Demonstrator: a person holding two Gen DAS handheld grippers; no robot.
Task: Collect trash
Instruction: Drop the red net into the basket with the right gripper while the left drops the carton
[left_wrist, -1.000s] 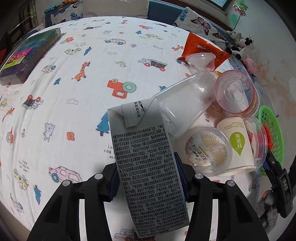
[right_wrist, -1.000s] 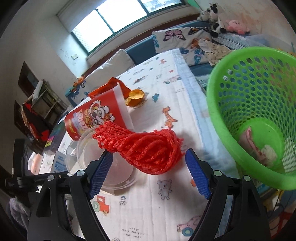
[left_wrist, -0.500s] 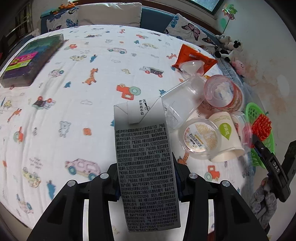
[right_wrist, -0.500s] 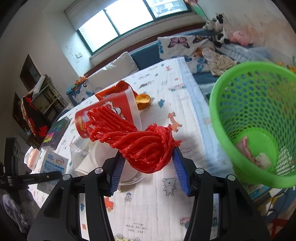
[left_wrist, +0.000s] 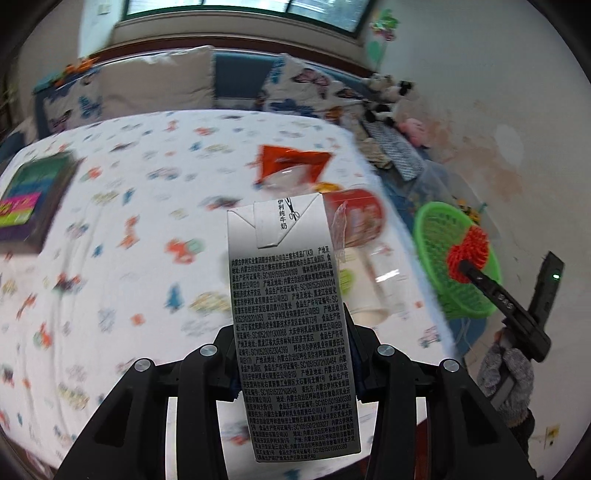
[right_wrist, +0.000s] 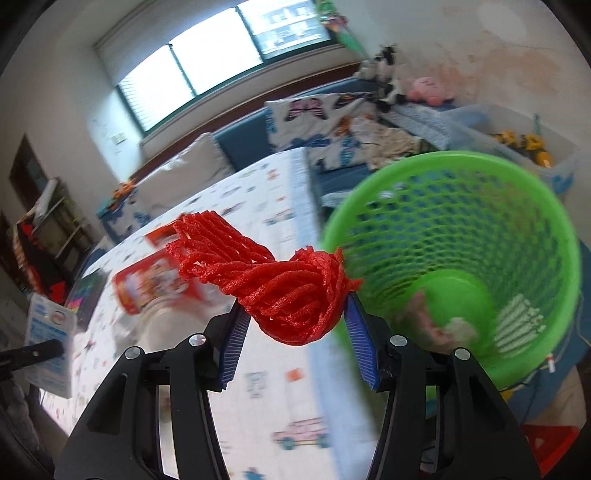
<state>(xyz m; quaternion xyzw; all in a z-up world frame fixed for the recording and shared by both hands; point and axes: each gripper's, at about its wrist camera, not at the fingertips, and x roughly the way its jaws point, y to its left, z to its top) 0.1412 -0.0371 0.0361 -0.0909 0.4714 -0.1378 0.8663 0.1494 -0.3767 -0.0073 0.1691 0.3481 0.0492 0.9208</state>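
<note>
My left gripper (left_wrist: 291, 354) is shut on a grey milk carton (left_wrist: 288, 306) with black print and holds it upright above the bed. My right gripper (right_wrist: 295, 328) is shut on a bunched red mesh net (right_wrist: 273, 284), lifted just left of the green plastic basket (right_wrist: 480, 206). In the left wrist view the right gripper (left_wrist: 469, 266) holds the net (left_wrist: 471, 243) over the basket's rim (left_wrist: 436, 221). The basket holds a few scraps (right_wrist: 517, 325).
A red snack cup (left_wrist: 364, 210), clear plastic cups (left_wrist: 376, 273) and an orange wrapper (left_wrist: 291, 162) lie on the cartoon-print bedsheet (left_wrist: 129, 229). A dark box (left_wrist: 33, 195) lies at the left edge. Pillows and plush toys (right_wrist: 391, 88) line the back wall.
The right gripper closed on the red net and lifted it toward the green basket. The left gripper raised the milk carton higher above the bed and tilted up.
</note>
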